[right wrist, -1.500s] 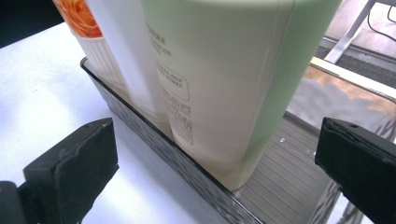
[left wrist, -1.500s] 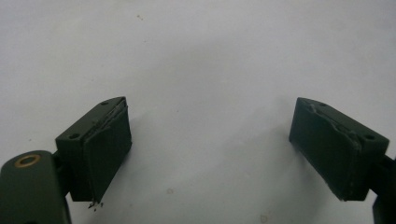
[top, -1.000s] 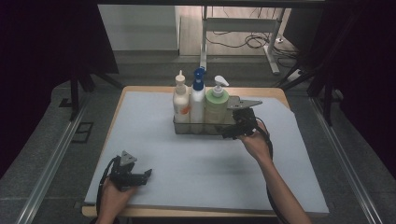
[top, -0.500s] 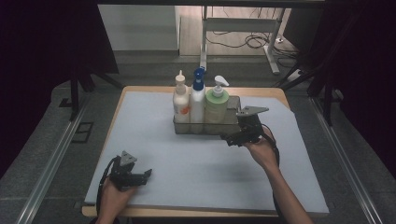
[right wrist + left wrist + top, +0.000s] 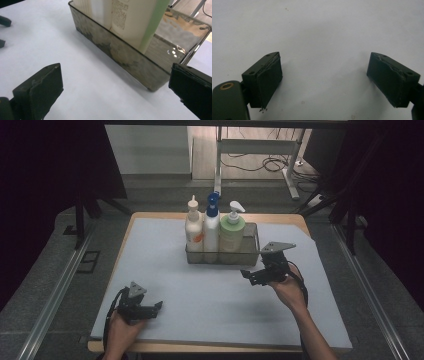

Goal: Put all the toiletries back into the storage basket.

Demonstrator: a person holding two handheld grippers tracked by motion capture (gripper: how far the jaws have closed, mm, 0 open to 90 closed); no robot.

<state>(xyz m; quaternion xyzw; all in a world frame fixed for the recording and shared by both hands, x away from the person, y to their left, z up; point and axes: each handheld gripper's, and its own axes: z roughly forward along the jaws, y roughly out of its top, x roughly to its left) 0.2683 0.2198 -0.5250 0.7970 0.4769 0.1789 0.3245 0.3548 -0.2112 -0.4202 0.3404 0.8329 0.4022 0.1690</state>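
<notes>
A smoky clear container (image 5: pixel 223 256) stands at the back middle of the white table. It holds a white bottle with an orange label (image 5: pixel 193 232), a blue-capped white bottle (image 5: pixel 212 227) and a pale green pump bottle (image 5: pixel 232 232), all upright. My right gripper (image 5: pixel 248 275) hovers just in front of the container's right end, open with nothing between its jaws. The right gripper view has its open gripper (image 5: pixel 115 92) facing the container wall (image 5: pixel 120 57) and the green bottle (image 5: pixel 150 30). My left gripper (image 5: pixel 156 306) rests near the front left edge, open and holding nothing (image 5: pixel 324 80).
The white mat (image 5: pixel 165 270) covers a wooden table top with bare room left of and in front of the container. The container's right end (image 5: pixel 180 32) holds no bottle. Metal rails (image 5: pixel 55 290) run along both sides, and a desk frame with cables (image 5: pixel 260 150) stands behind.
My right gripper has drawn back from the container's right end toward the person and a little lower. The left gripper has stayed put.
</notes>
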